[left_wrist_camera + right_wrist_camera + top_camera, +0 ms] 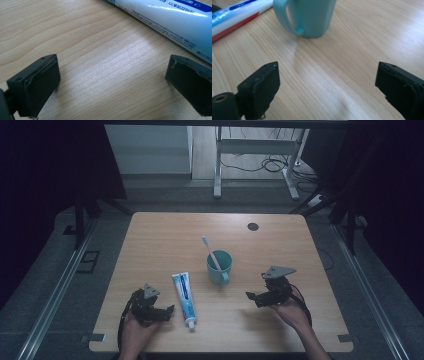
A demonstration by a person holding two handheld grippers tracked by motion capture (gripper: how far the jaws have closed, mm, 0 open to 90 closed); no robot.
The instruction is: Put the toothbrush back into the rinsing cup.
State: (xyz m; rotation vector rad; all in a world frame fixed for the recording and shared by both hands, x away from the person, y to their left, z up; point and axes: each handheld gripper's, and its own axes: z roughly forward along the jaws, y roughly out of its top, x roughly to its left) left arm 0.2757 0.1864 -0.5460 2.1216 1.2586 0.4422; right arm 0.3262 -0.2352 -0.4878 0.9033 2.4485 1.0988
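surface (150, 235) came first, a pale wooden top that carried everything near its middle, within easy reach of both hands. the teal mug (219, 266) stood upright at the centre with its handle turned toward the person, likely so a gripper could come at it from the near side. a pink toothbrush (210, 251) leaned inside the mug, bristles up and tilted away to the left. the toothpaste tube (183, 298) lay flat just left of the mug, cap end pointing at the near edge, apart from the mug.

the right gripper (255, 296) hung low to the right of the mug, jaws spread wide with nothing between them, aimed leftward at the mug, which reads as an approach (a judgement, not a contact). the left gripper (169, 311) rested near the surface just beside the tube's lower end, also wide open and empty, probably waiting its turn.

the high view gave the whole layout and the toothbrush. the right gripper view showed the mug handle (288, 21) up close, a strip of the tube at its upper left, and bare wood between the jaws. the left gripper view showed the tube's printed side (160, 18) crossing its upper right, close beyond one jaw but not between them.
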